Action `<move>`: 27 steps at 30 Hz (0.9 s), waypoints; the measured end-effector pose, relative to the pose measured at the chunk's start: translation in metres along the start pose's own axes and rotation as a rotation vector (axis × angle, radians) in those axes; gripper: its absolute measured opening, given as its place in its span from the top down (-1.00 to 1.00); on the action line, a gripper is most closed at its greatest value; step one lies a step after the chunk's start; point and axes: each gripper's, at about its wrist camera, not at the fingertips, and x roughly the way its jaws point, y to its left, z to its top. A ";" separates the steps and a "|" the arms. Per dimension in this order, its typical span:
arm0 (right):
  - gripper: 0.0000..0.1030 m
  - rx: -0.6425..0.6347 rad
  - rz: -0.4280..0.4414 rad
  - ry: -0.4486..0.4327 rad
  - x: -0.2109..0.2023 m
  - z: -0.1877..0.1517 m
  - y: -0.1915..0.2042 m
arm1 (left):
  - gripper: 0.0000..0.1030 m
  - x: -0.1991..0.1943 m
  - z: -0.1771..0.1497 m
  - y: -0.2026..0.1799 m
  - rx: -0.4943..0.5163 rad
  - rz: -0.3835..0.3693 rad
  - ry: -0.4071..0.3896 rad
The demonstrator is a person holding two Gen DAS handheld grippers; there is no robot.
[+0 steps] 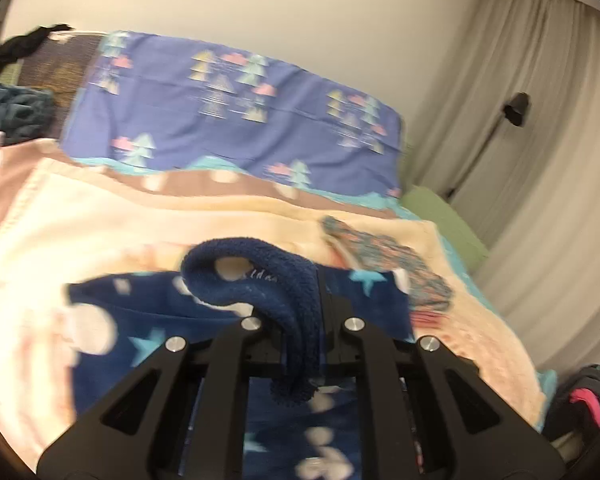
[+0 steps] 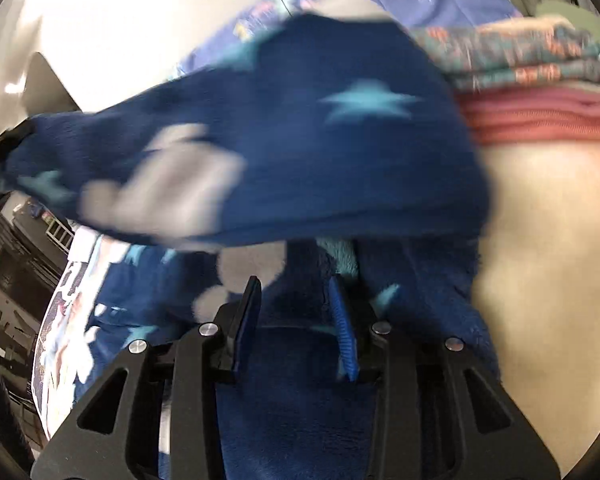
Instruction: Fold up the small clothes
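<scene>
Left gripper (image 1: 300,320) clamped on a folded edge of the navy star-print fleece garment (image 1: 236,320), lifted above the cream blanket (image 1: 80,220). Right gripper (image 2: 296,320) jaws parted, fleece lying between them, pads not pressing. Raised flap hangs across and above the right gripper, long axis sideways. Finished folded stack (image 2: 520,64) sits just beyond; left is the hand to carry the fold over

There was one navy fleece garment (image 1: 256,292) with stars, one stack of folded clothes (image 1: 392,264) holding at least three pieces, one cream blanket (image 1: 100,232), one purple pillow (image 1: 228,120), and two hand-held grippers, left (image 1: 300,312) and right (image 2: 296,320).
</scene>
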 end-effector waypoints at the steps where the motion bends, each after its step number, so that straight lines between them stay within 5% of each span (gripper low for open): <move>1: 0.30 -0.011 -0.010 -0.005 -0.001 -0.002 0.002 | 0.81 -0.003 0.000 0.011 -0.008 0.028 0.000; 8: 0.28 -0.037 -0.037 -0.004 0.002 -0.005 0.008 | 0.78 0.007 -0.032 0.104 -0.133 0.200 0.099; 12: 0.24 -0.047 -0.040 -0.004 -0.001 -0.002 0.004 | 0.44 0.032 -0.068 0.144 -0.187 0.293 0.194; 15: 0.14 -0.080 -0.063 0.010 0.001 -0.004 0.017 | 0.05 0.034 -0.083 0.151 -0.134 0.367 0.190; 17: -0.12 -0.171 -0.088 0.079 0.000 -0.012 0.029 | 0.05 0.029 -0.085 0.148 -0.112 0.364 0.182; 19: -0.17 -0.261 -0.082 0.163 -0.001 -0.020 0.042 | 0.02 0.021 -0.083 0.143 -0.080 0.357 0.176; 22: -0.15 -0.302 0.040 0.207 -0.022 -0.017 0.058 | -0.18 0.013 -0.078 0.136 -0.030 0.374 0.156; 24: -0.15 -0.252 0.105 0.142 -0.041 0.003 0.062 | -0.32 0.016 -0.071 0.134 -0.023 0.386 0.156; 27: -0.14 -0.250 0.019 -0.011 -0.053 0.041 0.064 | -0.34 0.034 -0.068 0.138 -0.040 0.390 0.207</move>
